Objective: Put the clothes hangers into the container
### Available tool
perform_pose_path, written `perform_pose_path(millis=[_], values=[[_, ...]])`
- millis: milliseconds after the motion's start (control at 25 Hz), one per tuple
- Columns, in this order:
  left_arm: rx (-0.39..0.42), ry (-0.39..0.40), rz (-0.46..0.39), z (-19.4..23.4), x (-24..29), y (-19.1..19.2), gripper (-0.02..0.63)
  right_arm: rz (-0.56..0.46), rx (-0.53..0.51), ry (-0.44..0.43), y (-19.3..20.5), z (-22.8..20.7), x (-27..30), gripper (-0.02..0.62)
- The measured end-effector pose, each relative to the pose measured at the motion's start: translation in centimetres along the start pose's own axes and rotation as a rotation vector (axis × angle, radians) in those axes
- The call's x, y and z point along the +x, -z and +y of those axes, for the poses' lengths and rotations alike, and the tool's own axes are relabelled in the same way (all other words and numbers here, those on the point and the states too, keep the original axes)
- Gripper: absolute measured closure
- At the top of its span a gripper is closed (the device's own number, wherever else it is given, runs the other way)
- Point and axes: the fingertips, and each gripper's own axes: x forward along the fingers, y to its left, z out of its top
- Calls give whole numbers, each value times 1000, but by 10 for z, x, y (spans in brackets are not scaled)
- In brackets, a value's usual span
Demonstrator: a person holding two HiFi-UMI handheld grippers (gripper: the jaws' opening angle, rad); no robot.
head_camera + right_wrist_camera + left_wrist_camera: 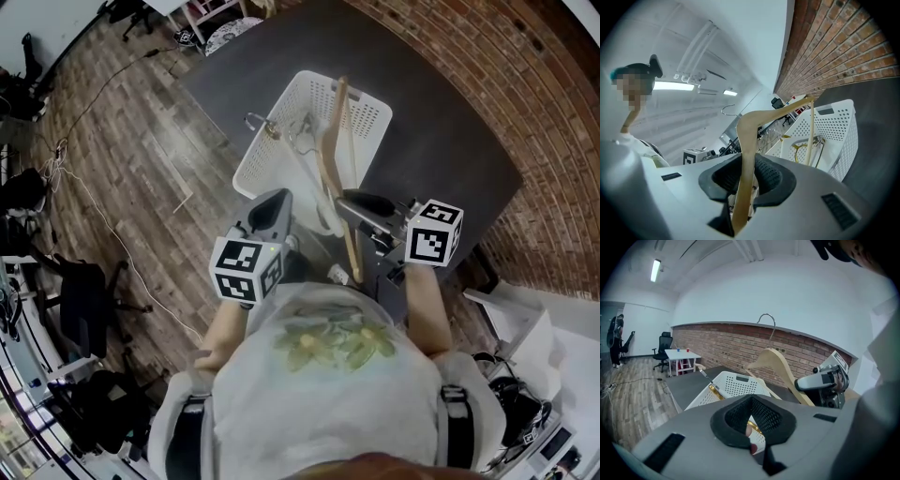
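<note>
A white perforated basket (373, 111) stands on the dark grey table (441, 155). My right gripper (361, 208) is shut on a wooden hanger (330, 159), gripping one arm near its end. The hanger tilts up over the basket's near edge, its metal hook (729, 110) pointing away to the left. It shows again as the wooden hanger (780, 364) in the left gripper view. A gold wire hanger (801, 145) lies in the basket, its neck (272, 131) on the far left rim. My left gripper (272, 211) hovers at the basket's near left corner, jaws apart, with basket and gold wire showing through the gap.
A brick wall (525, 84) runs along the table's far and right sides. On the wooden floor to the left are cables and black office chairs (80, 291). A white box (525, 328) sits to my right. A small white table (682, 355) stands further back.
</note>
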Motion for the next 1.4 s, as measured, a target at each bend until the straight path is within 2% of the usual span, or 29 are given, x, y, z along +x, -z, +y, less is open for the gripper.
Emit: perform_pose_path(millis=[440,680,1120,1400], values=[[-30,-31,-9,29,4,-6,578,93,11,29,0,-19,31,494],[-37,-44,-7,43,7,-9,578,139,59,56,3,-33,44,494],[-51,-37,5,57,16,-10,578,205,106,46,7,-43,67,494],[-59,-29,12,65,23,-12,578,260,94,40,7,-41,75,494]])
